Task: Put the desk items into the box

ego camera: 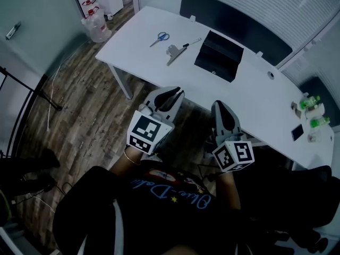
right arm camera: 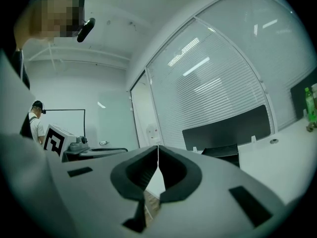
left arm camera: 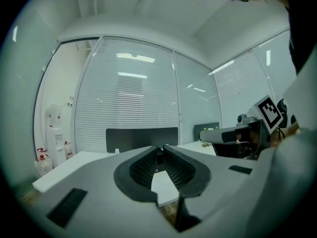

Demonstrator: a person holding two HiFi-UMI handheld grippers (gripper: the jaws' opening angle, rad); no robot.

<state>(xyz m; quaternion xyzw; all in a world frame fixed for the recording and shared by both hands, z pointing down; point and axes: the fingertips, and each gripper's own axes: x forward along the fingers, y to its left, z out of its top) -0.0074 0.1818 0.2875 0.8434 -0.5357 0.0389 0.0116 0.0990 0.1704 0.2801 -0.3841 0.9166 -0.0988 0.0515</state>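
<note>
Two empty tools in the head view, left gripper (ego camera: 171, 95) and right gripper (ego camera: 221, 110), hang short of the box (ego camera: 219, 56), seemingly on approach, scissors (ego camera: 159, 38) and pen (ego camera: 192, 42) lying left of it. Left gripper view: jaws barely apart. Right gripper view: jaws closed together.
</note>
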